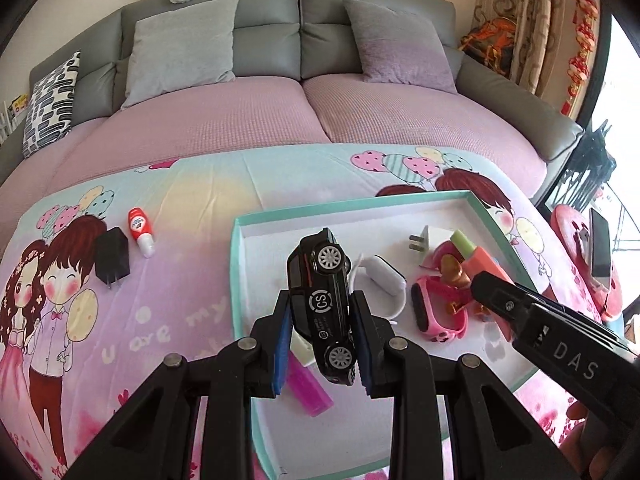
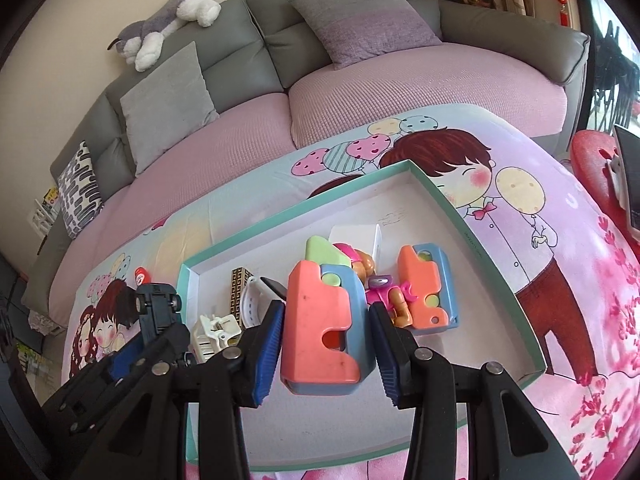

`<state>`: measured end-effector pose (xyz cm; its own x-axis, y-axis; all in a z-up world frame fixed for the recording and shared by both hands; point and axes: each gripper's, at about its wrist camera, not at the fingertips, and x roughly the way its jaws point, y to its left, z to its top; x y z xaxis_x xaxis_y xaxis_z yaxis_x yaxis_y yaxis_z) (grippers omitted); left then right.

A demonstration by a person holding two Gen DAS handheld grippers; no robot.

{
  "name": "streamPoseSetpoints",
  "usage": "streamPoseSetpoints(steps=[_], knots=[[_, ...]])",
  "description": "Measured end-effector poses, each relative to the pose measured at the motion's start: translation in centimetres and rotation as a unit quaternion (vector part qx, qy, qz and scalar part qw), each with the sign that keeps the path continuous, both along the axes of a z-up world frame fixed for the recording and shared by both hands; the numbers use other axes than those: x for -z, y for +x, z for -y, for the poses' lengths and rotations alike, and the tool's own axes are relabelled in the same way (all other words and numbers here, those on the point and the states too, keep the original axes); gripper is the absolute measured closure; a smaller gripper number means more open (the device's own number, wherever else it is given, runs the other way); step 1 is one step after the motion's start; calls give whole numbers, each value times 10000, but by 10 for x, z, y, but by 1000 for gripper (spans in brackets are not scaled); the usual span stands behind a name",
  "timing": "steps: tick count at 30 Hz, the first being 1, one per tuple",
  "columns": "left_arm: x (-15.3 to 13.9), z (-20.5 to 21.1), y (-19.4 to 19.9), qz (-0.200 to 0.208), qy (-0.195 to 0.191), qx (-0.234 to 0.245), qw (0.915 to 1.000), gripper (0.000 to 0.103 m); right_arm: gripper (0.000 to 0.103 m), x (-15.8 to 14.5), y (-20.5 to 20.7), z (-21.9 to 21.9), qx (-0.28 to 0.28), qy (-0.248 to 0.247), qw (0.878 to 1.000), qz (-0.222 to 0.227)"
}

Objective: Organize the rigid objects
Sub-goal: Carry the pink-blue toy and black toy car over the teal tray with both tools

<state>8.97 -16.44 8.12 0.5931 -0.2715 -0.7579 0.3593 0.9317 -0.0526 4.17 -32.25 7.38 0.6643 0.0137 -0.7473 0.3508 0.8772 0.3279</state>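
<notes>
the left gripper is clamped on a small black die-cast toy car, held over the shallow teal-rimmed white cardboard tray. the right gripper pinches an orange-and-blue plastic block toy above the same tray. plenty already sits inside: a pink child's watch, a white plug adapter. i'd say it's mostly done; a black wall charger and a red-and-white correction bottle wait on the cartoon blanket.
</notes>
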Motion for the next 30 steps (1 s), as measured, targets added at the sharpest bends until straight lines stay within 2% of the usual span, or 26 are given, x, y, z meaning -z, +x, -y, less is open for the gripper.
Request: streamPoseSetpoints(steps=[9, 19, 23, 30], knots=[[8, 13, -2, -206, 61, 327, 9992, 73, 57, -1, 0, -1, -143, -155, 9997, -130], [25, 23, 1, -580, 280, 594, 9962, 73, 57, 13, 1, 2, -300, -304, 9972, -619], [31, 27, 4, -679, 342, 653, 9950, 73, 57, 22, 4, 2, -362, -334, 9951, -856], [33, 26, 5, -762, 318, 623, 9946, 73, 57, 23, 4, 2, -373, -342, 9946, -902]])
